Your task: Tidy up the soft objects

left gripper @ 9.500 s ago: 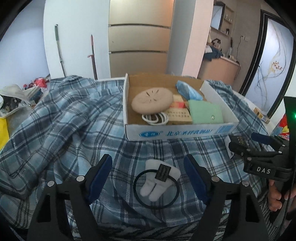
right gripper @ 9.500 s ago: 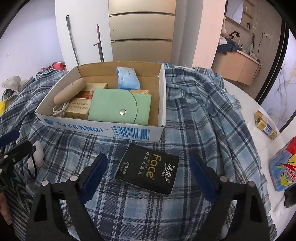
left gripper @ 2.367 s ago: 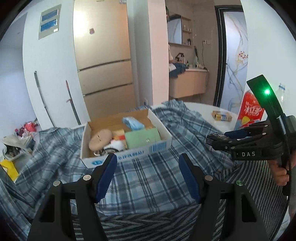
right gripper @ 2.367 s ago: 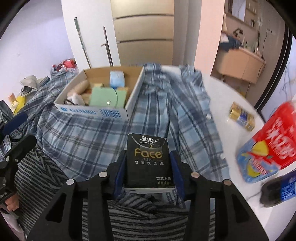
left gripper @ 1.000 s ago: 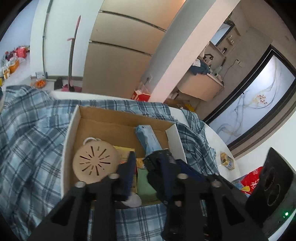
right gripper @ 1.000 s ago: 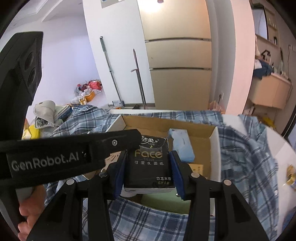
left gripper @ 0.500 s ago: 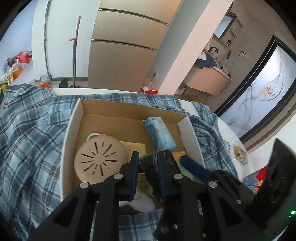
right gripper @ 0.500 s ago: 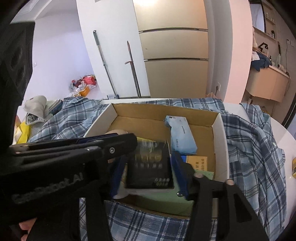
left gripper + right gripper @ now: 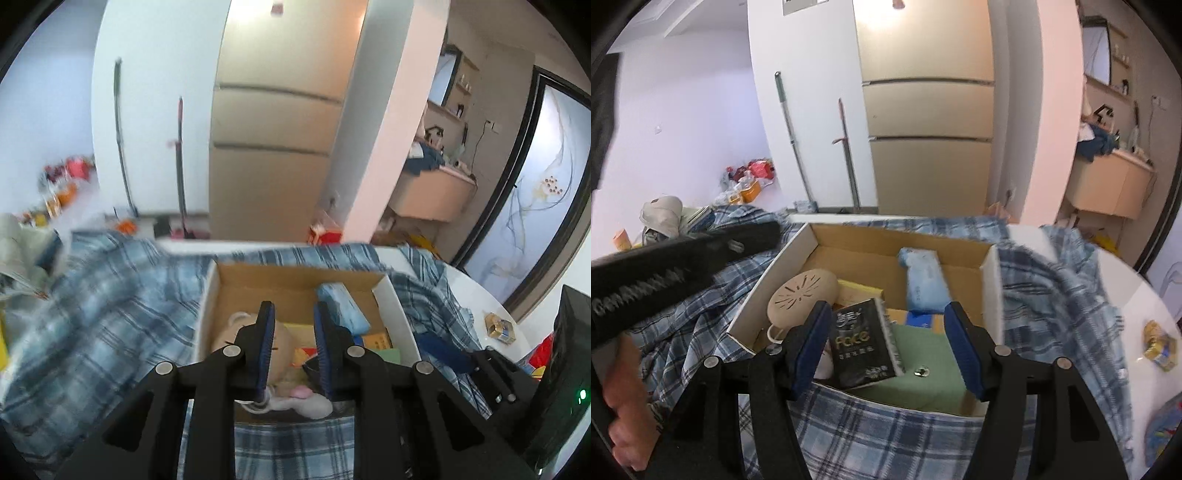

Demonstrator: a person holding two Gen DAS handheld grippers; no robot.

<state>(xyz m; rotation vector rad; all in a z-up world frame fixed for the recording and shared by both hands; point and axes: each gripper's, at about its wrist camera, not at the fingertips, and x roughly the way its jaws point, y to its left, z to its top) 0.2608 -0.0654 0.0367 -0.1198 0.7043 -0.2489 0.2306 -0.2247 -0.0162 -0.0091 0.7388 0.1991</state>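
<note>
Released since a second ago: black tissue pack [image 9: 863,343], now lying tilted in cardboard box [image 9: 991,291] between opening right gripper [image 9: 886,345] pads, touching neither. Seen only from left wrist: white plush [image 9: 303,400] at box's near edge, beneath shut, empty left gripper [image 9: 291,347].

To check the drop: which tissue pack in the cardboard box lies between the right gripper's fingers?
The black tissue pack, tilted on the green pouch; the light blue pack lies farther back.
</note>
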